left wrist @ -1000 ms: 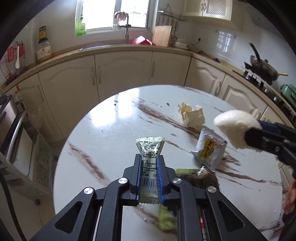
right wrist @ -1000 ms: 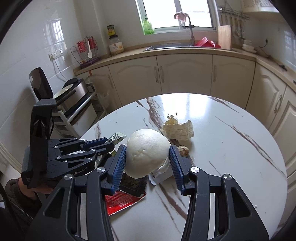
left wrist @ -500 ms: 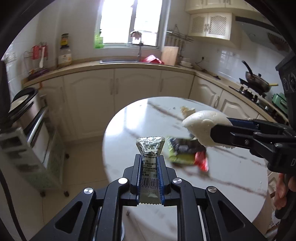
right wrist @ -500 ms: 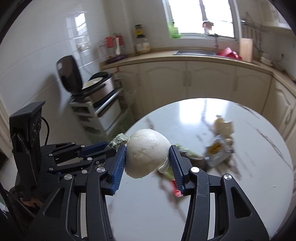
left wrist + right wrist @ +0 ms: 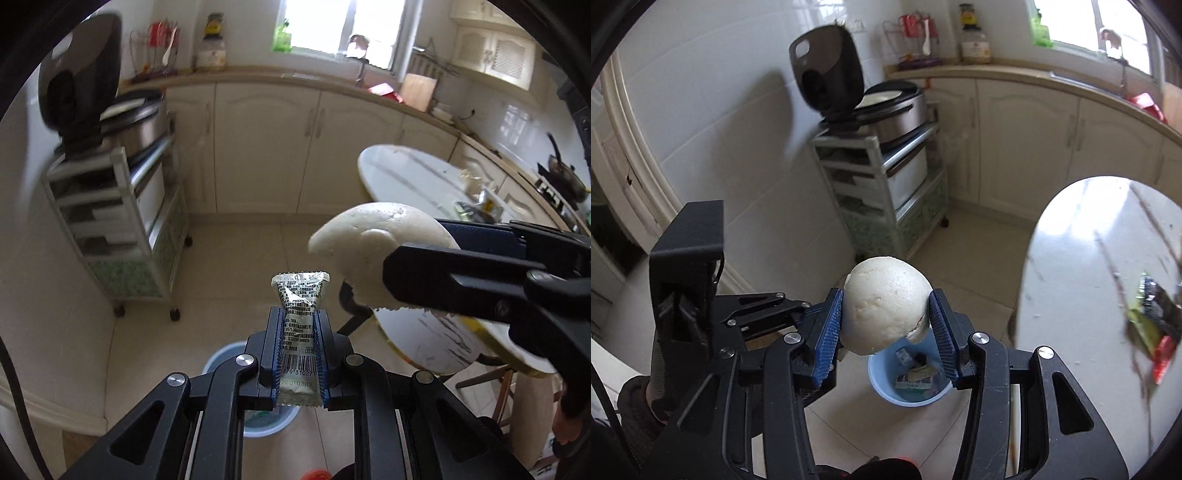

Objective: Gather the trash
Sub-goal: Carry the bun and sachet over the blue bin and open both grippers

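Observation:
My left gripper is shut on a small silver-green snack packet with a barcode, held upright above a blue trash bin on the floor. My right gripper is shut on a white steamed bun, held over the same blue bin, which holds several wrappers. The bun and the right gripper's fingers also show in the left wrist view, to the right of the packet. The left gripper shows in the right wrist view, left of the bun.
The round marble table stands to the right with wrappers on it. A wheeled rack with an open rice cooker stands by the tiled wall. Cream cabinets and a sink counter run behind.
Both grippers have swung left and away from the table, carrying the packet and the bun. They now hang over the blue bin on the floor.

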Tool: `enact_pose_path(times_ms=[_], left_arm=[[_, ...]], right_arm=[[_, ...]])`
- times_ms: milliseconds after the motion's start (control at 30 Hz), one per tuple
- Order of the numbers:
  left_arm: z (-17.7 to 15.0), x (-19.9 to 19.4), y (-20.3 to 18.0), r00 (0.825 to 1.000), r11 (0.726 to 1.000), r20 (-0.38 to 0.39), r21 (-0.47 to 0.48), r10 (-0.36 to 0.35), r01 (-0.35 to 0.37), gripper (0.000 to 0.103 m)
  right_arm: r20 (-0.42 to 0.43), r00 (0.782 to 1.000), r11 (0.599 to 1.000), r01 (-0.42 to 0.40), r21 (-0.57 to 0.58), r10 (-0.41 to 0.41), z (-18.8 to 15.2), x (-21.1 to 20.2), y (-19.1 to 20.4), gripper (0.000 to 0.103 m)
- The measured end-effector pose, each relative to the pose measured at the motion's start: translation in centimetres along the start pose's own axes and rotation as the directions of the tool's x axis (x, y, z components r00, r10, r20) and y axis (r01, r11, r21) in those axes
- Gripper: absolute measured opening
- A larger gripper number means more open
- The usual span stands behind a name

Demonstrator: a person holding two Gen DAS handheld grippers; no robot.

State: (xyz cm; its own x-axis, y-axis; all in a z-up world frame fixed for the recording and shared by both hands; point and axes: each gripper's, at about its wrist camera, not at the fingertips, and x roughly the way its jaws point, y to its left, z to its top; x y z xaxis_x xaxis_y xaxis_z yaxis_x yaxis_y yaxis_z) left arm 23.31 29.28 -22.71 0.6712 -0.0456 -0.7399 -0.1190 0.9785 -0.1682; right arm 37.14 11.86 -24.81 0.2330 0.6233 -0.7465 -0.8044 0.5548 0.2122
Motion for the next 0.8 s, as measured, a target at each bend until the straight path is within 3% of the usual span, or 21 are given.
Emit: enact_pose_path(times_ms=[267,333,367,400,600,800], left_arm=[[-0.9,0.5,1.5,0.998,0.998,-0.047,-0.054,0.031,-0.034,0.02],[-0.9,0.4,2.0,0.998,0.996,-0.051,-0.076,0.037,-0.04,0.036],[-0.5,0.6,1.8,0.998,0.995,-0.055,-0.085,0.043,-0.047,0.049],[-0.6,0.3,2.0,0.997,0.994,-0.053,-0.092,0.052,-0.057,0.054],[1.9,2.0,1.8,0.996,0.989,-0.048,-0.12,0.08,-0.085,0.06],[1.7,0.6,2.6,0.995,0.986,-0.027,-0.136,0.095,-0.098,0.06]], right_arm=[[-0.065,0.998,1.0,0.017,0.018,-0.016,0.3,4.8,0.2,0.045],[-0.074,0.997,1.0,0.022,0.021,-0.02,0.3,5.6,0.2,0.045],[-0.077,0.997,0.999,0.025,0.021,-0.023,0.2,5.8,0.1,0.045],[-0.082,0.996,0.999,0.026,0.02,-0.025,0.2,6.0,0.1,0.045],[-0.097,0.995,0.999,0.037,0.027,-0.035,0.4,7.6,-0.2,0.045],[-0.083,0.996,0.999,0.027,0.03,-0.025,0.6,8.4,0.0,0.046]])
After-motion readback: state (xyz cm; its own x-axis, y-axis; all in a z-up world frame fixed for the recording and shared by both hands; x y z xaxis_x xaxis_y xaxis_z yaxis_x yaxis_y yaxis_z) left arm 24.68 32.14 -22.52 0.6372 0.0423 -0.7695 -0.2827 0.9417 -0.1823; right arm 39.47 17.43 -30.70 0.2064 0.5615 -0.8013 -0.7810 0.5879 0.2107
